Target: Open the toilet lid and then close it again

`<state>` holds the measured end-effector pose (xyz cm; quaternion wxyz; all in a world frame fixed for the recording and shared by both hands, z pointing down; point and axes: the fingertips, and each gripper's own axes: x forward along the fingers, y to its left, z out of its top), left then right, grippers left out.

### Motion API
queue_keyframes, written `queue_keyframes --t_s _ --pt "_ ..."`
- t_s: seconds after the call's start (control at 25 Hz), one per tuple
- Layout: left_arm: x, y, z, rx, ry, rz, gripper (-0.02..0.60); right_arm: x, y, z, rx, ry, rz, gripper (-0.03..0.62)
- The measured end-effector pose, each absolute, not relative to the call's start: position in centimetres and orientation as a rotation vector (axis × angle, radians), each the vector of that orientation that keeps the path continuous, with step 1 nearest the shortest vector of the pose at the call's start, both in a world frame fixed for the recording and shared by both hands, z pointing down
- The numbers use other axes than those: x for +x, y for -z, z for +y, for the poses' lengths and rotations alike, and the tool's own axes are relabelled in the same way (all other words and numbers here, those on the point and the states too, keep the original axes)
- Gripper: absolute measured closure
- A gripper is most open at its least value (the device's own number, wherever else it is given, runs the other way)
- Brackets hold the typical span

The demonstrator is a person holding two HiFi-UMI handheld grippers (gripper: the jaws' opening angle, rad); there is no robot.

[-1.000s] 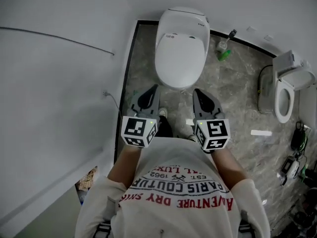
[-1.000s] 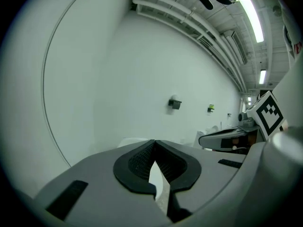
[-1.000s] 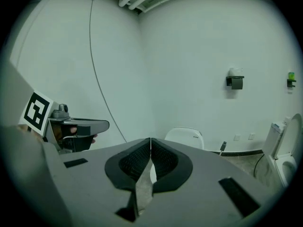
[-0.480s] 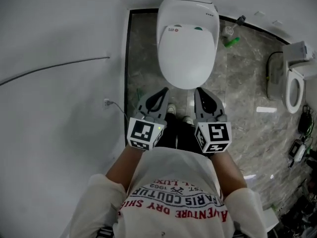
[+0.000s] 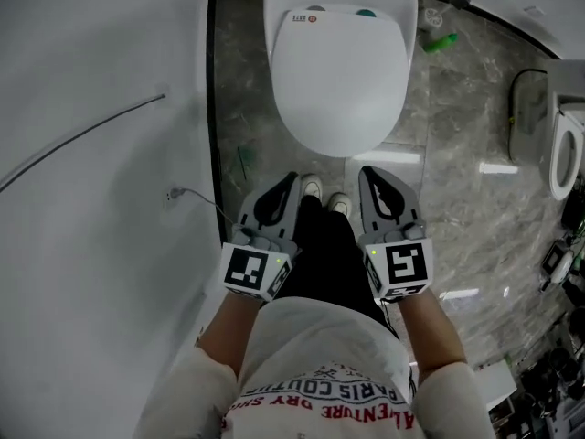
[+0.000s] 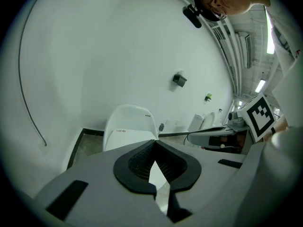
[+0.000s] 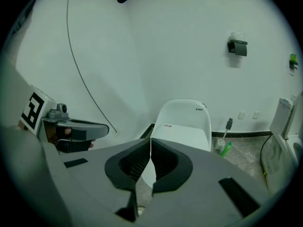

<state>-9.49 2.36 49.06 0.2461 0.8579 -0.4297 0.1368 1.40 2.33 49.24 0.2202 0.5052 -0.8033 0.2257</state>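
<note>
Just ahead of the person's waist, left gripper [image 5: 291, 179] and right gripper [image 5: 366, 172] side by side, a little apart, aimed forward and down. Fingers of each pressed together at the tips, pinching nothing, with only the hollow between the ribbed pads showing. Between and just past them, two light shoes [image 5: 313, 188] on the grey marbled floor [image 5: 457, 199]. Straight ahead, clear of both grippers, the toilet lid [image 5: 338, 80], white, lying shut over the bowl. Left of it, a white wall [image 5: 91, 245] with a thin cable [image 5: 82, 137]. Farther right, a green bottle [image 5: 440, 42] on the floor near the back wall, and a second toilet [image 5: 565, 149] at the picture's edge.
</note>
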Motion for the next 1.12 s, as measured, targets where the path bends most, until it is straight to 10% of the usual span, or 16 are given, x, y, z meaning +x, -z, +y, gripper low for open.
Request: queue_keyframes --t_s 0.88,1.12 --pt "-5.1 -73.3 6.3 2.682 -0.959 -0.931 0.572 4.0 -74.2 7.1 1.017 -0.198 -2.061 0.576" --pt "-4.2 -77.1 6.7 2.844 -1.307 -0.805 0.462 3.3 -77.5 7.7 0.821 0.111 -1.953 0.534"
